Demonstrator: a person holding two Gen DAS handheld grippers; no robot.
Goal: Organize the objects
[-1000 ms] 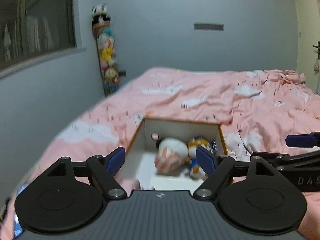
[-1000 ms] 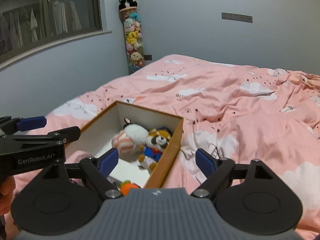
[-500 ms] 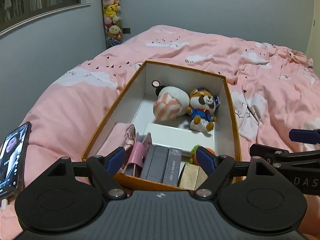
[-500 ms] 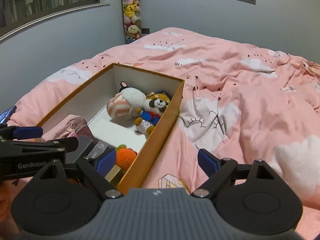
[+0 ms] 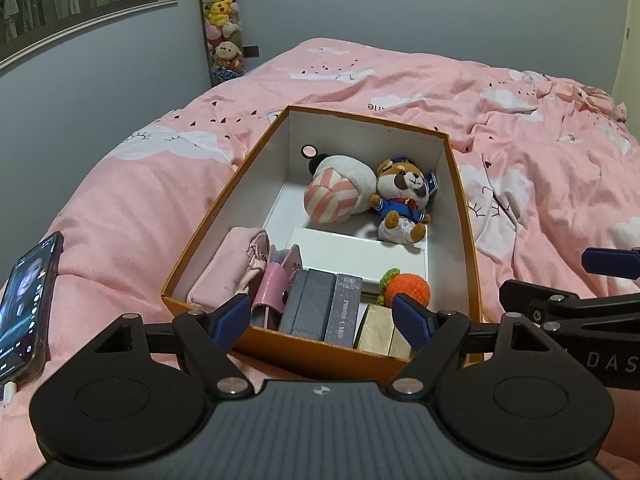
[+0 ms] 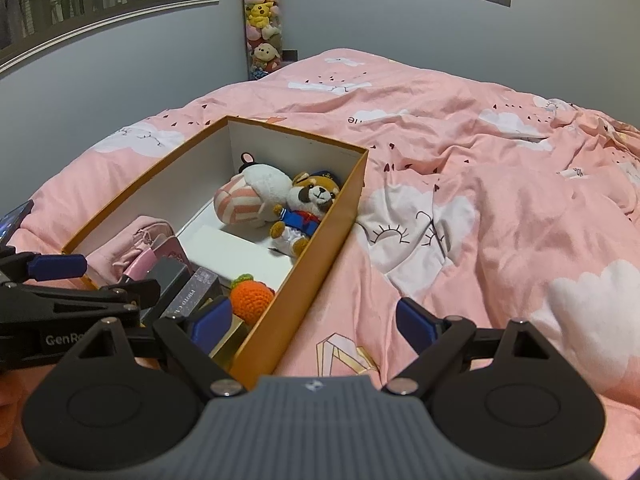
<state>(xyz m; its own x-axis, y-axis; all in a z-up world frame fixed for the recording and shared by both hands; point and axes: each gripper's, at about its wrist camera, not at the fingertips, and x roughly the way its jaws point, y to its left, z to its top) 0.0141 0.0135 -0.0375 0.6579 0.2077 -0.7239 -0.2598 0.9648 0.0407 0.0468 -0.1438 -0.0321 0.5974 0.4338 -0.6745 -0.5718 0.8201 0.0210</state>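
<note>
An orange cardboard box [image 5: 460,200] lies open on the pink bedspread [image 5: 520,140], its long axis running away from the cameras toward the far wall. At the box's far end a red-panda plush in a blue sailor outfit [image 5: 402,200] sits against the right wall, head toward the far end and feet toward the near end; a white plush with a pink-striped part [image 5: 340,196] lies touching it on its left. A flat white case [image 5: 360,252] rests on the box floor in the middle. At the near end, dark slim boxes [image 5: 320,308] stand on edge side by side, with a pink pouch [image 5: 272,288] and folded pink cloth [image 5: 228,268] to their left and an orange crochet fruit [image 5: 408,292] to their right. A phone [image 5: 28,304] lies on the bedspread left of the box.

The left gripper [image 5: 320,318] tilts downward over the box's near end, its blue-tipped jaws spread wide with nothing pinched. The right gripper [image 6: 314,320] also tilts downward, straddling the box's near right corner, one finger over the inside and one over the bedspread; its jaws are spread wide and grip nothing.
</note>
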